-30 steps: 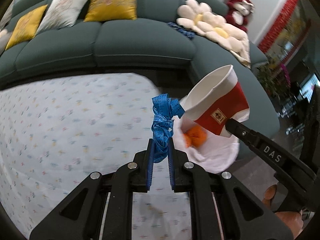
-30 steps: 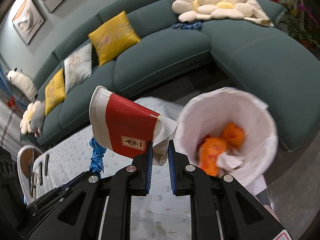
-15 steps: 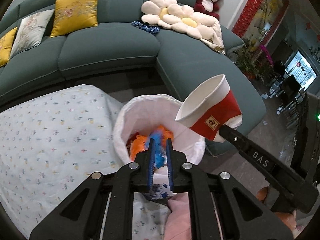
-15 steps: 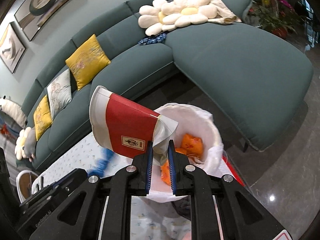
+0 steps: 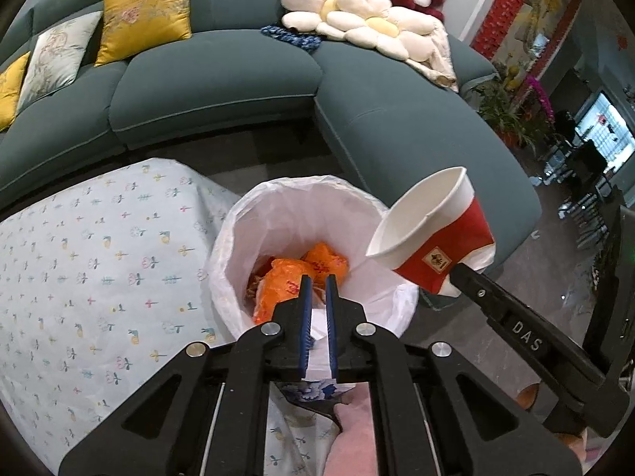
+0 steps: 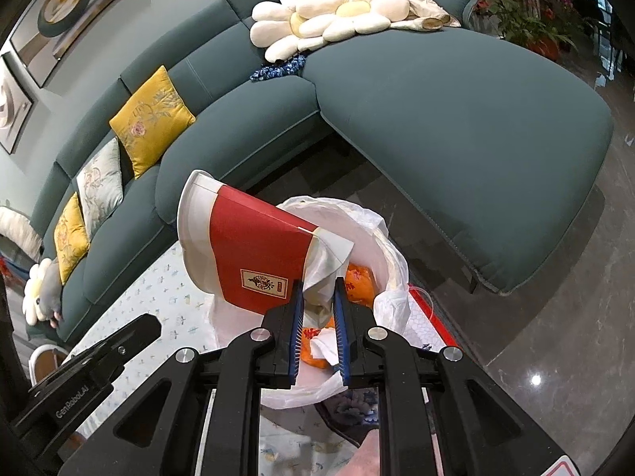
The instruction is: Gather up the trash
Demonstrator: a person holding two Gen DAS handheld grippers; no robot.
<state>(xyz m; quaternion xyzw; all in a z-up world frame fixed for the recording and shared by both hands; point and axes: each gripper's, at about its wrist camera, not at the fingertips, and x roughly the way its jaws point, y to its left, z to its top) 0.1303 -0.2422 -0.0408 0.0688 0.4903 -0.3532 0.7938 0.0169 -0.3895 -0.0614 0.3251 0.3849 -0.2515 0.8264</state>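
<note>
Bin: a trash bin (image 5: 301, 214) with a white liner stands on the floor just right of the patterned tablecloth (image 5: 91, 261), in front of the teal sofa (image 5: 222, 75).
Already in: orange wrappers (image 5: 285, 281) and some white paper lie at the bottom of the bin.
Left gripper (image 5: 317, 283): hangs over the near rim of the bin, its blue pads drawn together with nothing showing between them.
Right gripper (image 6: 316, 289): clamped on the crumpled base of a red and white paper cup (image 6: 242, 254).
Cup position: tilted on its side, mouth toward the left, held above the bin's right rim in the left wrist view (image 5: 432, 230); not yet inside.
Done: judging by the contents, several pieces are collected.
Left: the cup has to be released over the opening; whether more trash remains on the table I cannot tell.
</note>
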